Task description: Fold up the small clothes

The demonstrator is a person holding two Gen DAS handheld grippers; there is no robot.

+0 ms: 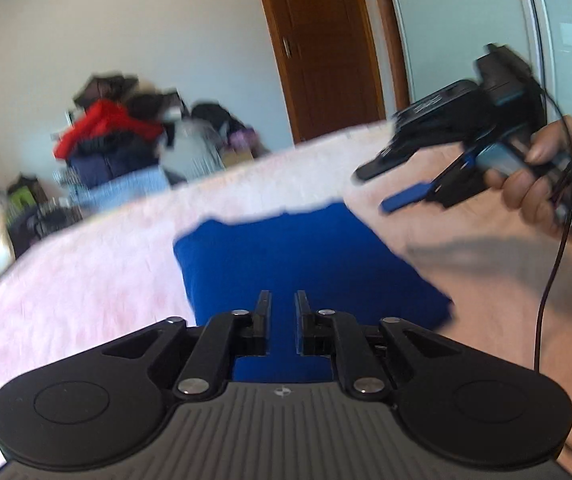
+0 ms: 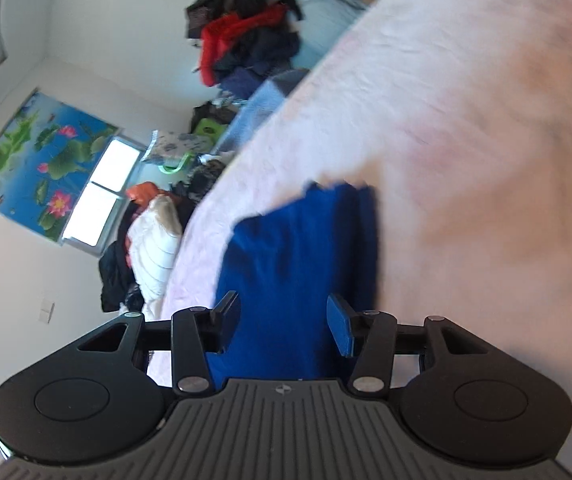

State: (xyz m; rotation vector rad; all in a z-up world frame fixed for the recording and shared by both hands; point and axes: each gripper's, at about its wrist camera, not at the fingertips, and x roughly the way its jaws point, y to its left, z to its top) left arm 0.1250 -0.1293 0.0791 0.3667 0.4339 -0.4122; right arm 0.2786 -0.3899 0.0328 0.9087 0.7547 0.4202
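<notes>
A blue garment [image 1: 305, 248] lies folded into a compact block on the pink bed cover [image 1: 86, 280]. My left gripper [image 1: 282, 300] hovers over the garment's near edge, its fingers a narrow gap apart. Only the cloth below shows through the gap, and nothing is pinched. My right gripper [image 1: 373, 188], held by a hand [image 1: 537, 168], is raised above the garment's far right corner. In the right wrist view the right gripper [image 2: 284, 316] stands open over the blue garment [image 2: 297, 248], its pads clear of the cloth. Both views are blurred.
The pink bed cover [image 2: 465, 120] spreads wide around the garment. Beyond the bed's far edge is a heap of clothes [image 1: 114, 140], then a brown door [image 1: 325, 40] and pale wardrobe doors [image 1: 465, 20]. A cable [image 1: 549, 280] hangs from the right gripper. A window [image 2: 102, 192] is bright.
</notes>
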